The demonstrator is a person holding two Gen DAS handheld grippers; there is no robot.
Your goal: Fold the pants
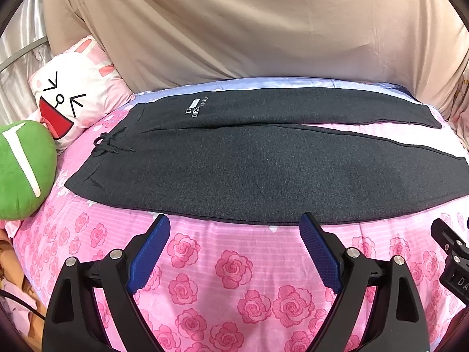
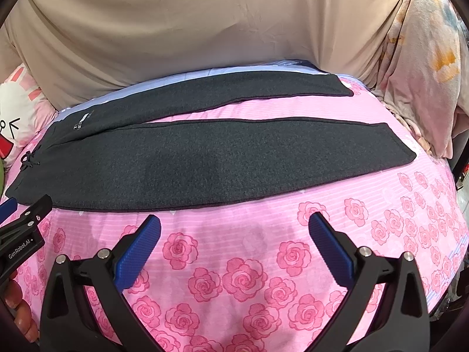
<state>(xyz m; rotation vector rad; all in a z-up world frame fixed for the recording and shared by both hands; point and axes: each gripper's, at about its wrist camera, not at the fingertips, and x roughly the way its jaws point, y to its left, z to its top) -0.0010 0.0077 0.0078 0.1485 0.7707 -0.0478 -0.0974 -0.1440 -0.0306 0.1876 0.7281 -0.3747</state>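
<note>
Dark grey pants (image 1: pixel 263 161) lie flat on a pink rose-print bed cover (image 1: pixel 234 270), waistband and drawstring bow (image 1: pixel 110 145) to the left, both legs spread apart to the right. My left gripper (image 1: pixel 234 223) hovers open just short of the near leg's hem-side edge, nothing between its blue pads. In the right wrist view the same pants (image 2: pixel 219 161) stretch across the cover (image 2: pixel 249 264), and my right gripper (image 2: pixel 234 223) stands open just before the near leg's long edge. Neither gripper touches the cloth.
A white cartoon pillow (image 1: pixel 73 94) and a green plush (image 1: pixel 23 170) sit left of the waistband. A beige sheet (image 1: pixel 249 23) hangs behind the bed. Bunched pale fabric (image 2: pixel 425 73) rises at the right. The left gripper's body (image 2: pixel 20 234) shows at the right view's left edge.
</note>
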